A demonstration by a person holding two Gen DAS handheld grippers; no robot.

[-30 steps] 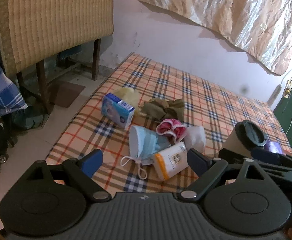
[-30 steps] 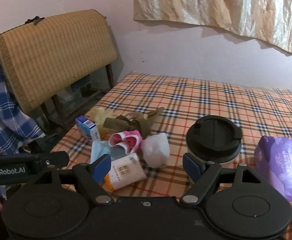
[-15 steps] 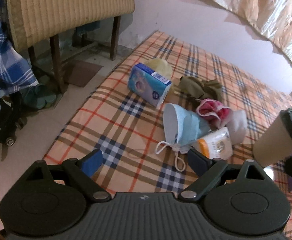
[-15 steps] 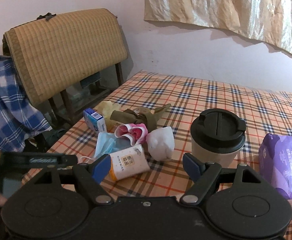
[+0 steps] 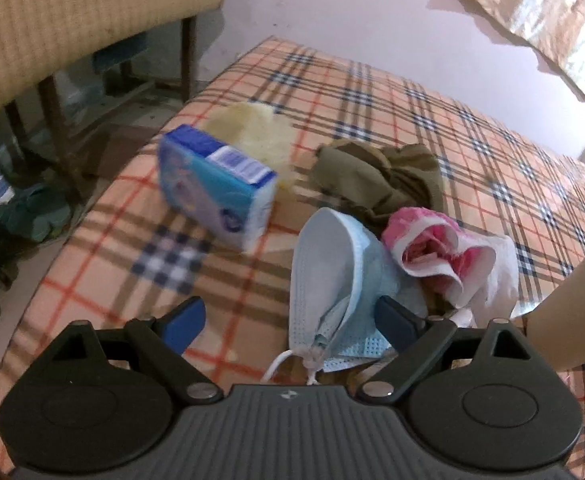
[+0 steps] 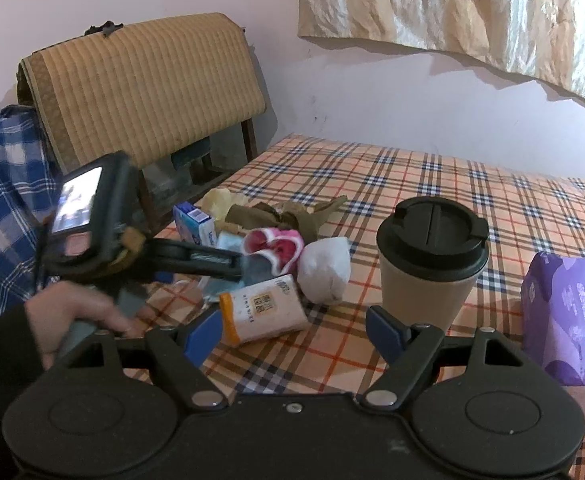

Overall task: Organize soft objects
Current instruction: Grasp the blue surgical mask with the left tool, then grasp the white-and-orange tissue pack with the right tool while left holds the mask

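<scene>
A pile of soft things lies on the plaid table (image 5: pixel 124 236): a light blue face mask (image 5: pixel 336 280), a pink and white sock (image 5: pixel 432 252), an olive cloth (image 5: pixel 376 176), a yellowish cloth (image 5: pixel 252 132) and a blue tissue box (image 5: pixel 216 184). My left gripper (image 5: pixel 292 322) is open, low over the table, with the mask between its fingers. In the right wrist view the left gripper (image 6: pixel 248 266) reaches into the pile. My right gripper (image 6: pixel 294 330) is open and empty, above a white tissue packet (image 6: pixel 262 310).
A tan paper cup with a black lid (image 6: pixel 428 258) stands right of the pile. A purple wipes pack (image 6: pixel 568 316) lies at the right edge. A white wad (image 6: pixel 326 270) sits by the packet. A woven chair back (image 6: pixel 144 80) and blue plaid cloth (image 6: pixel 4 184) stand left of the table.
My left gripper has moved forward and down to the pile, so the mask now lies between its fingers. My right gripper has drawn back slightly and stays open.
</scene>
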